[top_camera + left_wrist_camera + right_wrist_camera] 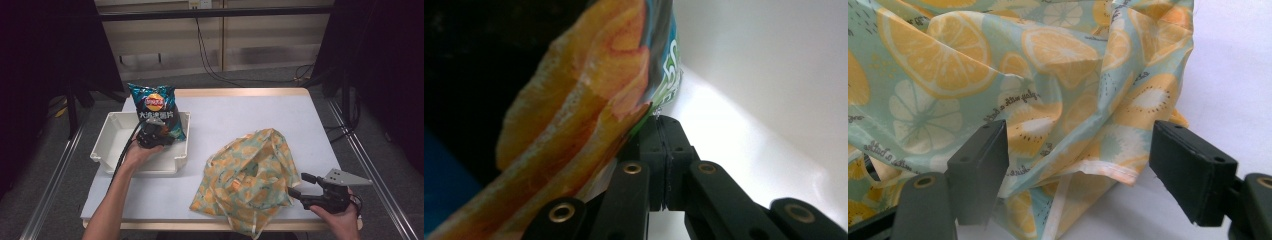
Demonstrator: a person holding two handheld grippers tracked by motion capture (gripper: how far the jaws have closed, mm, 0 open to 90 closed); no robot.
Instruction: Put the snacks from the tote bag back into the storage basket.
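- Desk [240, 112]: white top with a pale wooden border. The far and middle stretch between the bin and the right edge lies bare, giving free room there.
- Bin [112, 145]: one white plastic bin at the desk's left side, its near-left corner close to the left edge.
- Chip bag [159, 111]: one, dark teal, standing upright against the bin's far-right corner, top rising above the rim. It carries a round red-and-yellow brand badge and white characters too small to read. In the left gripper view [589, 100], printed orange chips and a scrap of green lettering show, not legible.
- Left claw [152, 136]: clenched on the chip bag's lower edge inside the bin; in the left gripper view [663, 131] the jaws stand pressed together on the bag's seam against the white wall.
- Tote bag [250, 172]: one, pale green with orange citrus slices, lying crumpled on the near-right part of the desk, its bottom hanging past the near edge. Small script repeats on the cloth [1013, 75]; not fully readable.
- Right claw [299, 184]: released, jaws spread, at the tote's near-right hem; in the right gripper view [1078, 150] the hem lies between the jaws.
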